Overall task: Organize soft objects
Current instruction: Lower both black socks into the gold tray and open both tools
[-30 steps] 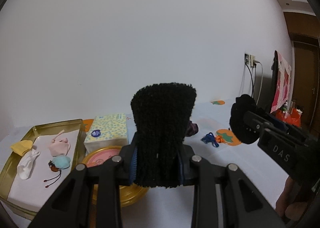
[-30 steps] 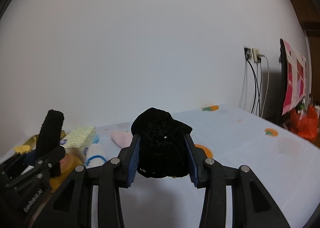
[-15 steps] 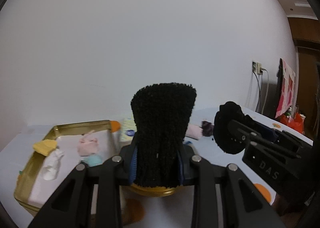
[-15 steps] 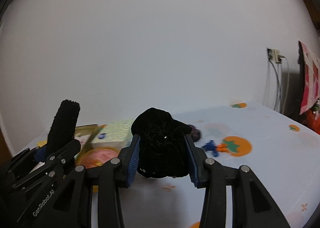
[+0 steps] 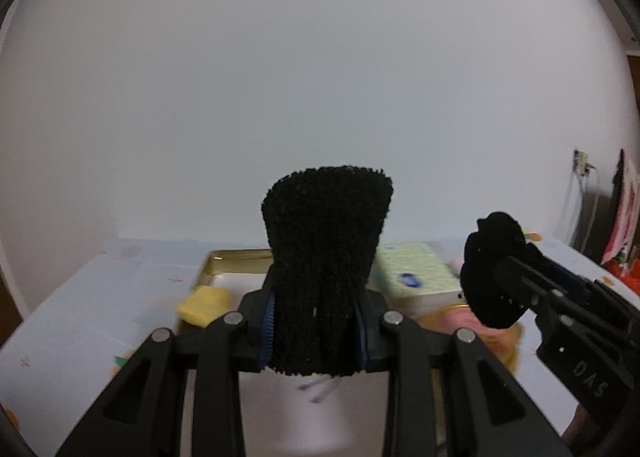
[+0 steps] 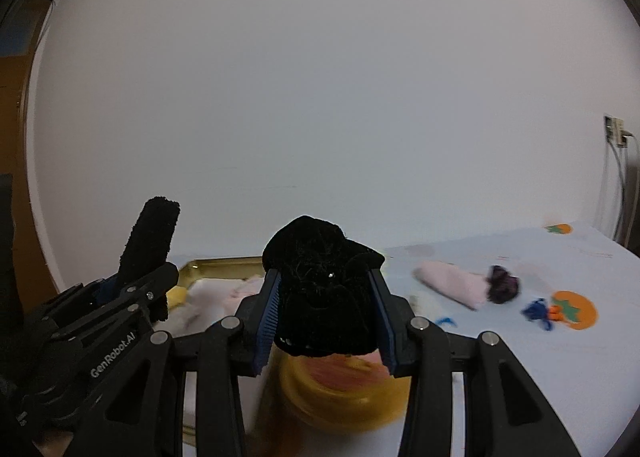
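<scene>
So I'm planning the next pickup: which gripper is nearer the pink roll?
Right. The right gripper has the pink roll just ahead to its right; the left gripper sits farther across, before the gold tray.

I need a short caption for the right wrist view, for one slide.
Right gripper holds a black velvet scrunchie above a round yellow tin, beside the gold tray.

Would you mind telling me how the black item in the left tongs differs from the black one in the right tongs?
The knitted black piece in the left tongs is flat and ribbed, standing tall above the pads; the velvety black bundle in the right tongs is rounded, crumpled and squat. The knitted piece has a straight top edge; the bundle's top is domed. Both are black, soft and clamped between blue pads.
</scene>
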The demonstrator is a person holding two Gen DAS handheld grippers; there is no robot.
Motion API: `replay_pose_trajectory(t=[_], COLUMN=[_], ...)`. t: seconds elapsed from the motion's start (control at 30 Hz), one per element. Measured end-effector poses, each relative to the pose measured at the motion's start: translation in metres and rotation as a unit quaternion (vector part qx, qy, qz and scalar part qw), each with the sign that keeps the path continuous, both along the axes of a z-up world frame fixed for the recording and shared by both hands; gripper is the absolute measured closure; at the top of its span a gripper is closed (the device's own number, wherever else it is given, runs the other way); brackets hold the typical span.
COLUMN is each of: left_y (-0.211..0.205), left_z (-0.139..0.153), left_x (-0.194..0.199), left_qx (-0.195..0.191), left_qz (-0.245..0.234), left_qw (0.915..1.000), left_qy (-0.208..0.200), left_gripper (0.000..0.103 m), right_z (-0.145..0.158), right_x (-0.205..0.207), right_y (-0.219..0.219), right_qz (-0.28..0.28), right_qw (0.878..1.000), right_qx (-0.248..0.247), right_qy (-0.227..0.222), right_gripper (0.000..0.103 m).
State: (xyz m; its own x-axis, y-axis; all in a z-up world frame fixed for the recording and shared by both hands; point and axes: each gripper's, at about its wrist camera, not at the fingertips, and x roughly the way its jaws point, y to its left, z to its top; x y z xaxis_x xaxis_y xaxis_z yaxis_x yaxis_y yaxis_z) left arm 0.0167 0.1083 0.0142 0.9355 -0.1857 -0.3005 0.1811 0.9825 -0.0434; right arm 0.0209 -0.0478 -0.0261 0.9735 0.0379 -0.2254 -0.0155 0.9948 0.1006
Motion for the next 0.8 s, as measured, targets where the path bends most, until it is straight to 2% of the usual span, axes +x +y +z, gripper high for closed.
replay_pose_trajectory(t=[0.13,0.27,0.4,0.57,0.8], left_y=[0.019,0.031,0.033,0.027,0.024], left_z=[-0.003,-0.012,-0.018,-0.025,-0.037], left_x=[0.013,0.031,0.040,0.048,0.061], left_qx=[0.007,0.017,0.029,0.056,0.073], left_qz=[0.020,0.036,0.039,0.045,0.042], left_qw=[0.9997,0.9978,0.9960,0.9931,0.9881], left_qy=[0.013,0.052,0.075,0.093,0.129], left_gripper=[0.073,0.073,0.073,0.073,0.073], right_z=[0.002,0.002,-0.002,-0.012,-0.025], right_x=[0.017,0.034,0.051,0.067,0.083], right_y=[0.019,0.032,0.035,0.035,0.034], right_qz=[0.015,0.018,0.018,0.021,0.026], right_qw=[1.000,1.000,0.999,0.998,0.995], right_qx=[0.000,0.004,0.014,0.003,-0.009], right_qy=[-0.003,0.004,0.023,0.054,0.094], right_gripper=[0.058,0.058,0.058,0.058,0.058])
